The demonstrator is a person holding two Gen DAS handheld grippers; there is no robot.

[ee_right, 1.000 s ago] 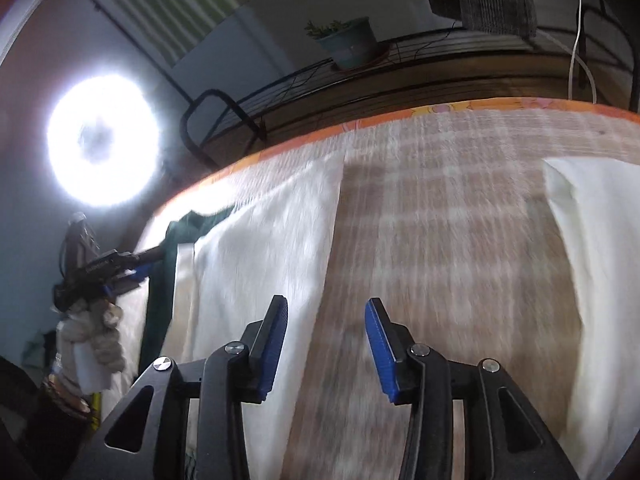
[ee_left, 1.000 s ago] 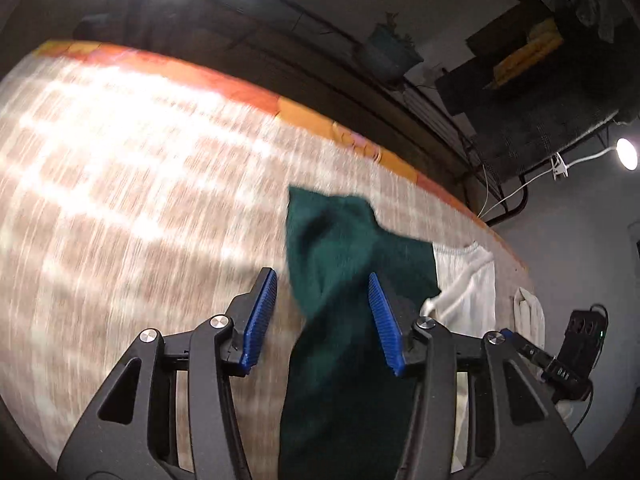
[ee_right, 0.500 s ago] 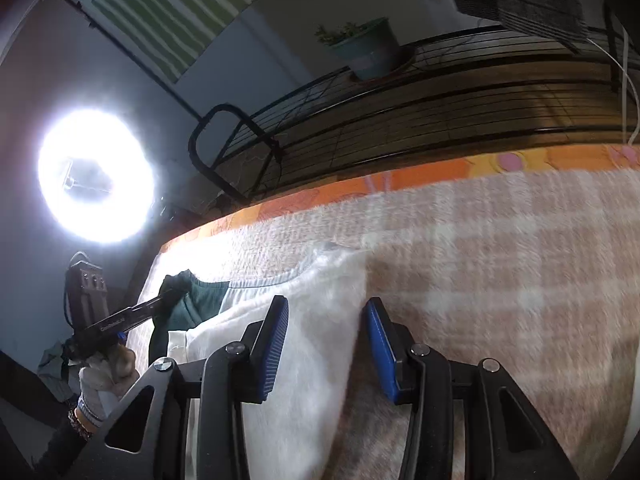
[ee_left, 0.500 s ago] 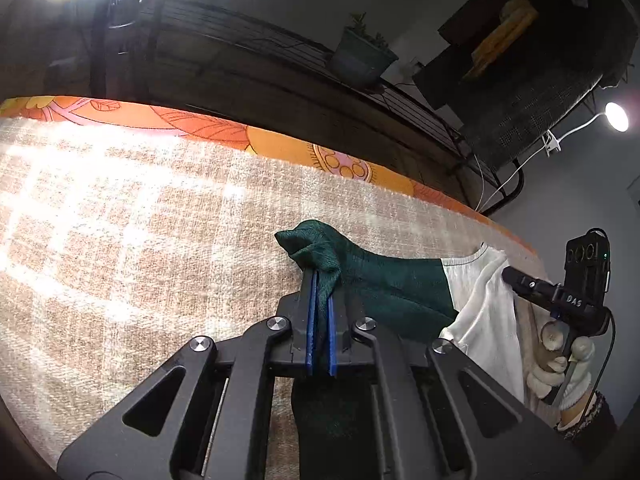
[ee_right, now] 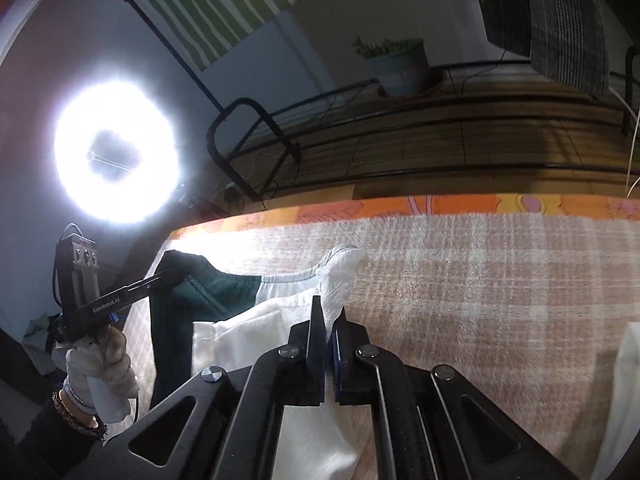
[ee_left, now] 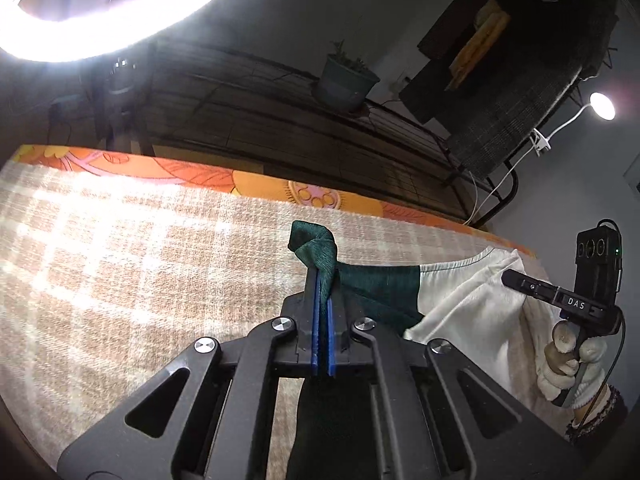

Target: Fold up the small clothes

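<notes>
Clearly the soft, light shirt (ee_left: 472, 312) is pinched at both top corners, green by the left gripper (ee_left: 322, 300), white by the right gripper (ee_right: 329, 320), so sagging is likely

A home bedroom. Checked bedspread (ee_left: 120, 264) over floral mattress (ee_left: 192, 170), potted plant (ee_left: 344, 84), ring light (ee_right: 116, 152), hung clothes (ee_left: 476, 44).

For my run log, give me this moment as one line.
stage: both corners pinched | left gripper: shut on green sleeve | right gripper: shut on white shoulder | garment: on plaid blanket, unfolded
</notes>
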